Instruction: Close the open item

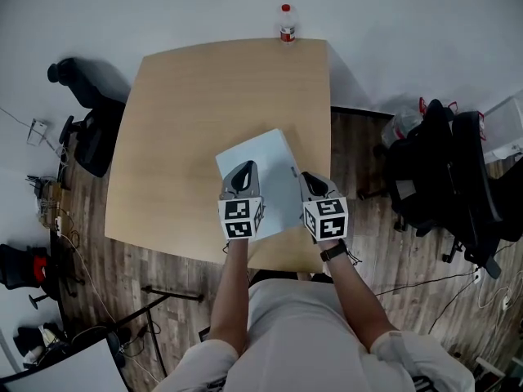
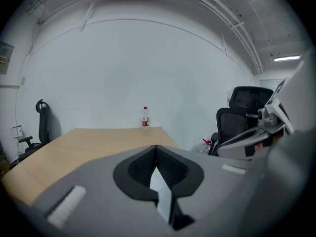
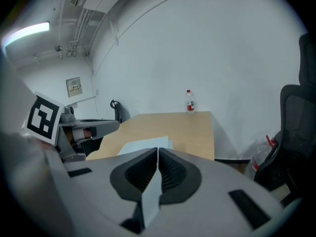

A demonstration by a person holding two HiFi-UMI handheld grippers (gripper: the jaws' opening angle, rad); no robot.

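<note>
A pale blue-white flat item (image 1: 274, 163) lies on the wooden table (image 1: 180, 96) near its front edge; it looks flat, and I cannot tell what kind of item it is. My left gripper (image 1: 243, 171) is over its left part and my right gripper (image 1: 308, 178) is at its right edge. In the left gripper view the left gripper (image 2: 156, 146) has its jaws pressed together with nothing between them. The right gripper view shows the right gripper (image 3: 158, 148) also shut and empty, with the pale item (image 3: 145, 144) just beyond the tips.
A plastic bottle (image 1: 287, 24) with a red label stands at the table's far edge. Black office chairs (image 1: 458, 178) crowd the floor at the right, and another chair (image 1: 90, 129) stands at the left. Cables and gear lie on the wooden floor (image 1: 49, 211).
</note>
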